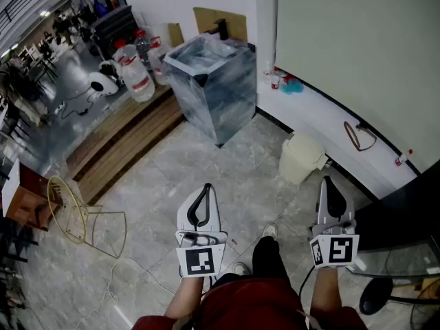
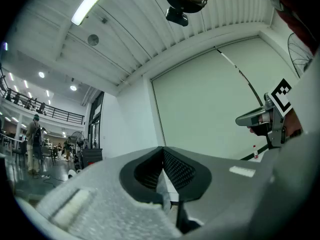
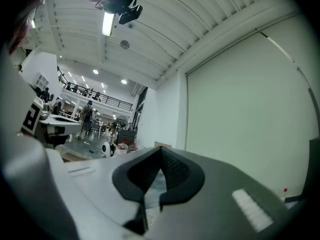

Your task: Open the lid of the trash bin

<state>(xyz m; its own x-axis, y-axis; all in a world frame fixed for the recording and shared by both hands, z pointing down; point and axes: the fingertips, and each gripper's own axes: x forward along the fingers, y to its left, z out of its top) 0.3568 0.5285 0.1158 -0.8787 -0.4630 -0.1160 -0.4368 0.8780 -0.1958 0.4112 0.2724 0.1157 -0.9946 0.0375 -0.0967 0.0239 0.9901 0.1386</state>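
Observation:
A small cream trash bin (image 1: 301, 158) with its lid down stands on the floor against the white ledge, ahead of me and slightly right. My left gripper (image 1: 207, 188) is held low over the floor to the left of the bin, jaws together and empty. My right gripper (image 1: 326, 181) hangs just right of the bin and nearer to me, also shut and empty. In the left gripper view the left gripper (image 2: 162, 151) points up at the wall and ceiling. The right gripper (image 3: 161, 151) does the same in its own view. Neither gripper view shows the bin.
A large marbled bin (image 1: 210, 88) lined with a plastic bag stands farther ahead. Water bottles (image 1: 137, 74) and a wooden step (image 1: 124, 139) lie to the left. A gold wire stand (image 1: 79, 218) sits at near left, a black chair base (image 1: 385, 294) at near right.

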